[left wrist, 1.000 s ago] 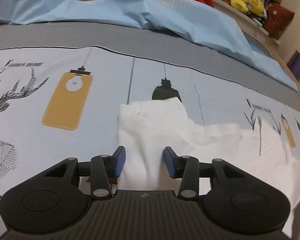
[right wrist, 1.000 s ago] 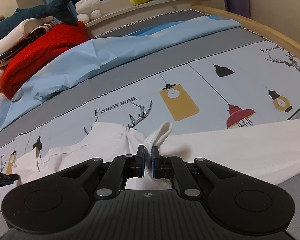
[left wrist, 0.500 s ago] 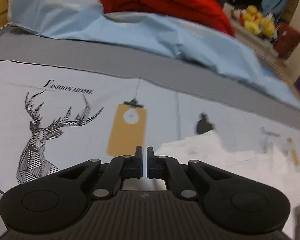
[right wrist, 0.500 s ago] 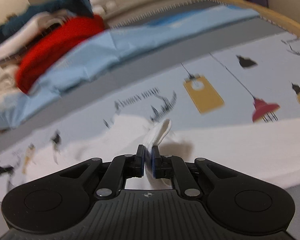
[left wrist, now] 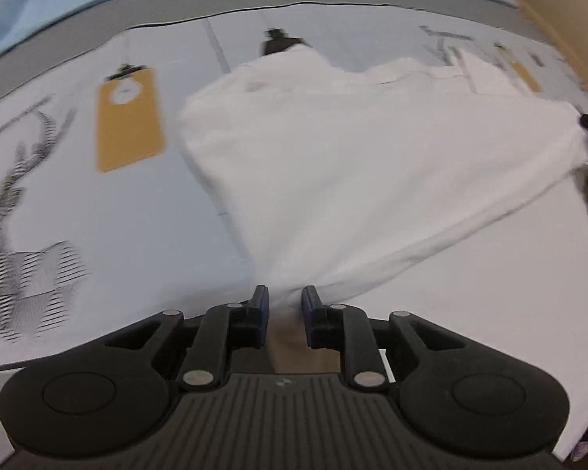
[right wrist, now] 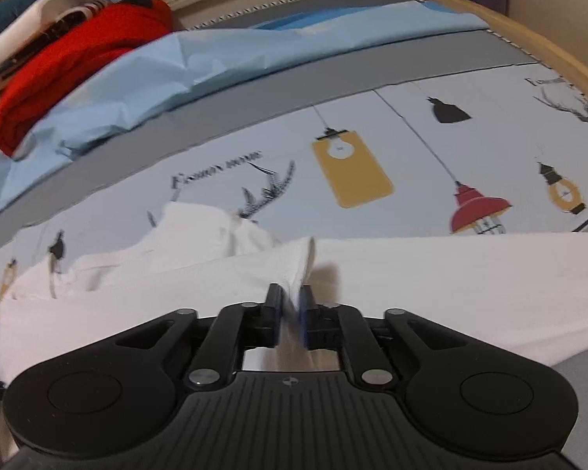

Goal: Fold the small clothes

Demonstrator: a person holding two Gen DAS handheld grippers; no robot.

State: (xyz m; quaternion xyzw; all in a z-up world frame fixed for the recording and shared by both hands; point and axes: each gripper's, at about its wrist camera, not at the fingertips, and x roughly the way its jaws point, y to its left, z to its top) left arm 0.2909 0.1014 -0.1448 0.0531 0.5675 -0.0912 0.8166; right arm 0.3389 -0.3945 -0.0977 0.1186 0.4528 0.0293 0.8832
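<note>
on a printed bedsheet (left wrist: 109,227), the left gripper (left wrist: 284,300), its jaws just having opened a little, has a bunched corner of the white garment (left wrist: 364,164) between its fingers; whether they press it is unclear. the right gripper (right wrist: 291,299), also easing apart, pinches a raised fold.

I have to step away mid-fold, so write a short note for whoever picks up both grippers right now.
Left gripper: jaws have just been opening, white garment bunched between them; whether the pads still press is unclear.
Right gripper: jaws have just been opening a little, with a raised fold of the garment between the pads.
Garment: spread, rumpled, over the printed bedsheet, stretched between both grippers.
Done: two gathered points taken up.
Left: likely lay the fold over, flatten it, finish folding.
</note>
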